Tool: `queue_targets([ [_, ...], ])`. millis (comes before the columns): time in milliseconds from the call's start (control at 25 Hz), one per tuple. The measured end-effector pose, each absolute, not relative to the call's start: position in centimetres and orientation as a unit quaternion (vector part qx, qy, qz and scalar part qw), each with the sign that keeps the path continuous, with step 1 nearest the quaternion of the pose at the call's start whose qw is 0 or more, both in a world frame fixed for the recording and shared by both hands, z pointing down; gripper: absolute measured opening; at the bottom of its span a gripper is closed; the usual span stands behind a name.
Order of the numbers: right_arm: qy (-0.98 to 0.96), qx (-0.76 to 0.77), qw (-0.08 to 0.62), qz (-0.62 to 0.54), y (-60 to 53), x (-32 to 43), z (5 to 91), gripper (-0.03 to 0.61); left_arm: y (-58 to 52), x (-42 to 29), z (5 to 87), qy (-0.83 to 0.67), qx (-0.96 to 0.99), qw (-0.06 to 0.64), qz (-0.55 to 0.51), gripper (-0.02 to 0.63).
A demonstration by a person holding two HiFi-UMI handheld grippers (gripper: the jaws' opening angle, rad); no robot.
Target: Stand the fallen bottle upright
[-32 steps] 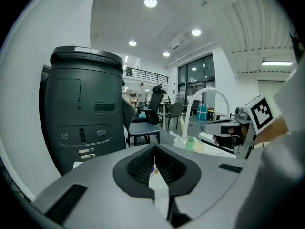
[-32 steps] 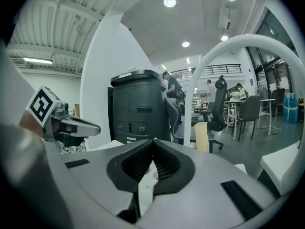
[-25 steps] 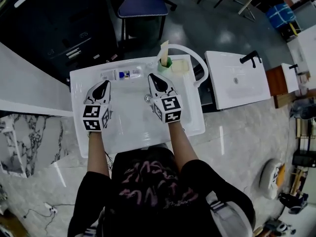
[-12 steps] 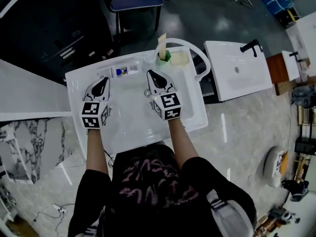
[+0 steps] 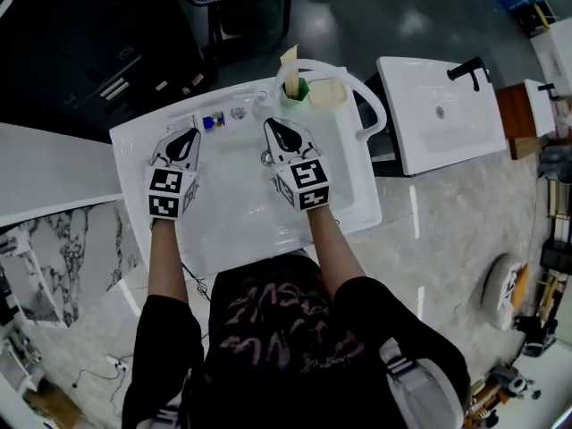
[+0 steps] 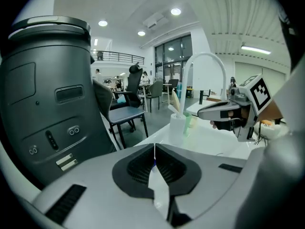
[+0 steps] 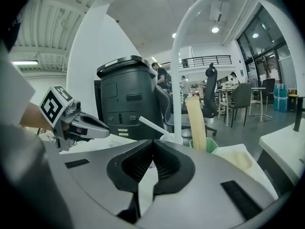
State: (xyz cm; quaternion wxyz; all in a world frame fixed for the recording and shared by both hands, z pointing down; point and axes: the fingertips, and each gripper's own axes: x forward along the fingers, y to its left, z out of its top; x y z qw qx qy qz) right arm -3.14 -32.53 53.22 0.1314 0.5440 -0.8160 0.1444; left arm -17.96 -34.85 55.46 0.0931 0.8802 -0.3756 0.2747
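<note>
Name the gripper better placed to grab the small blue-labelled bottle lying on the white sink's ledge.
Left. The left gripper sits just before the small blue-labelled bottle; the right gripper is farther away. Both are shut, so open first.

Black short-sleeve T-shirt [image 5: 268, 365], pink scribble print [image 5: 268, 324] on it. White stripes [image 5: 398, 369] at 4 o'clock of print, grey panel beside them; can't tell what garment part.
left gripper [image 5: 189, 136] and right gripper [image 5: 272, 126]: same build. In head view, black tapered jaws with pale edging.
left marker cube [image 5: 167, 193] and right marker cube [image 5: 304, 184] at 6 o'clock end of each: white faces, black square codes.
In gripper views: light-grey matte shell [image 6: 71, 175], black ribbed pads [image 6: 140, 168] in rounded recess, black rectangular slots [image 6: 66, 204] at 4 and 8 o'clock.
</note>
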Motion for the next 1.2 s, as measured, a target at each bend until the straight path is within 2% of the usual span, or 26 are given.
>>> queue_targets([
  [80,-0.817,0.540,0.134,0.153,-32.6,-3.0,54.1,0.013,-35.2,-17.4,56.5,-0.352,0.879,0.078,0.310,0.020],
  [160,-0.817,0.537,0.137,0.159,-32.9,-2.7,55.0,0.013,-35.7,-16.9,57.5,-0.329,0.877,0.062,0.346,0.088],
  [520,-0.814,0.532,0.139,0.186,-33.7,-2.0,58.2,0.014,-37.3,-15.2,63.4,-0.202,0.834,-0.036,0.512,0.194],
  [720,-0.812,0.531,0.145,0.195,-33.9,-1.5,59.5,0.013,-38.2,-14.8,65.5,-0.141,0.800,-0.073,0.578,0.195],
  [1200,-0.818,0.515,0.152,0.207,-33.8,-1.9,60.8,0.014,-37.9,-14.2,68.5,-0.028,0.744,-0.069,0.664,0.166],
])
